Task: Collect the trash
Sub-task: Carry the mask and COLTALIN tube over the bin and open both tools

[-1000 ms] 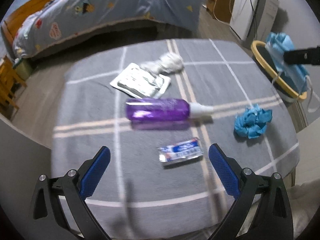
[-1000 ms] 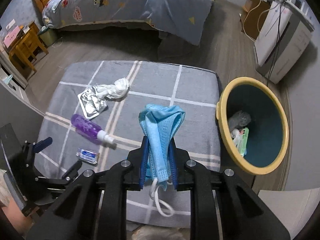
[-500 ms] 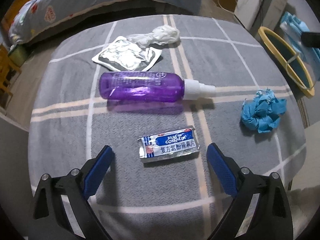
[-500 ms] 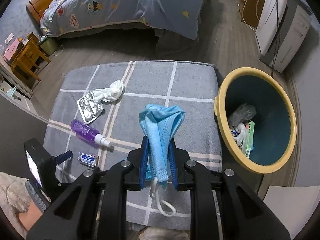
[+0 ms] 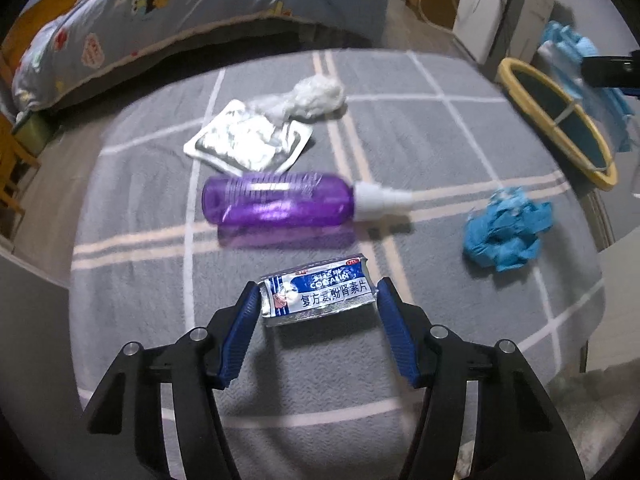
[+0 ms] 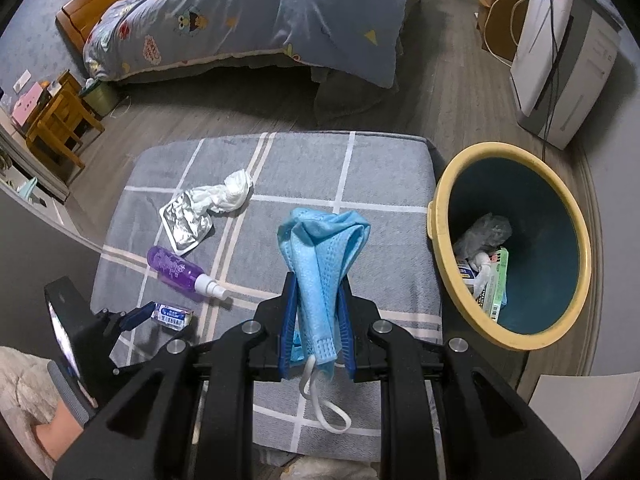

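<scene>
My left gripper [image 5: 318, 294] has a small blue-and-white pill box [image 5: 318, 295] between its fingers, with both pads at the box's ends on the grey plaid cushion [image 5: 280, 380]. My right gripper [image 6: 316, 300] is shut on a light-blue face mask [image 6: 320, 252], held above the cushion left of the yellow-rimmed bin [image 6: 560, 200]. On the cushion lie a purple spray bottle [image 5: 280, 200], a foil blister pack [image 5: 248, 140], a white tissue wad [image 5: 316, 94] and a crumpled blue wad [image 5: 504, 236].
The bin stands on the floor off the cushion's right edge and holds several discarded items [image 6: 484, 264]. A bed with a patterned duvet [image 6: 260, 12] lies beyond. A white appliance [image 6: 560, 60] stands at the far right, a wooden stool [image 6: 60, 120] at the left.
My left gripper has moved down to the pill box and narrowed around it. My right gripper has risen slightly with the mask, still left of the bin.
</scene>
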A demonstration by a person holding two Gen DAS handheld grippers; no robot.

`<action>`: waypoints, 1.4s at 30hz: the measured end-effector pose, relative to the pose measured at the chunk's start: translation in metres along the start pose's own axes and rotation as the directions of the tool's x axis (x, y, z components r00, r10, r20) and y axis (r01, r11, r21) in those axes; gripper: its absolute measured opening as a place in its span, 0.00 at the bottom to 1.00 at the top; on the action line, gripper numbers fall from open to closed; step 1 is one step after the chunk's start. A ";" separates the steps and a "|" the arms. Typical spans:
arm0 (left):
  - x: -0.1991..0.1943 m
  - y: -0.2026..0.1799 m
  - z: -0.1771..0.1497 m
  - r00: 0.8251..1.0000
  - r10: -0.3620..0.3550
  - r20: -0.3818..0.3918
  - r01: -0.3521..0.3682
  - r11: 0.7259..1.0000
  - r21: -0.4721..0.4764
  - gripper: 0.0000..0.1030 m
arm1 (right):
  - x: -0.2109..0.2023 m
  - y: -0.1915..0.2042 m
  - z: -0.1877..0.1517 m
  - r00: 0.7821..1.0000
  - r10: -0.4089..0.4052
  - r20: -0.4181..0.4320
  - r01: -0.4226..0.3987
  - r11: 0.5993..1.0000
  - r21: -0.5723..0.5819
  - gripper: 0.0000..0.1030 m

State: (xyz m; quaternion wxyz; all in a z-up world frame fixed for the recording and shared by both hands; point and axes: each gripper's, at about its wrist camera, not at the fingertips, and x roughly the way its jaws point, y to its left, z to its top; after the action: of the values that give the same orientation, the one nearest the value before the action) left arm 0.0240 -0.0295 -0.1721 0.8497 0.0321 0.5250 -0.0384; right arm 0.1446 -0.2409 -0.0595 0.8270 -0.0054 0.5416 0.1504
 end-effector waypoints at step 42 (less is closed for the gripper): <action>-0.047 -0.185 0.122 0.947 -0.272 0.170 0.161 0.862 0.481 0.59 | -0.002 -0.196 -0.008 0.993 -0.111 0.044 0.083 0.909 0.407 0.18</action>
State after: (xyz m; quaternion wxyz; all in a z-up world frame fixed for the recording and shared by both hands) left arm 0.0933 -0.2235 -0.0787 0.8631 0.1689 0.3980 -0.2611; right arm 0.1867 -0.4300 -0.0908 0.8343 0.1438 0.5322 -0.0062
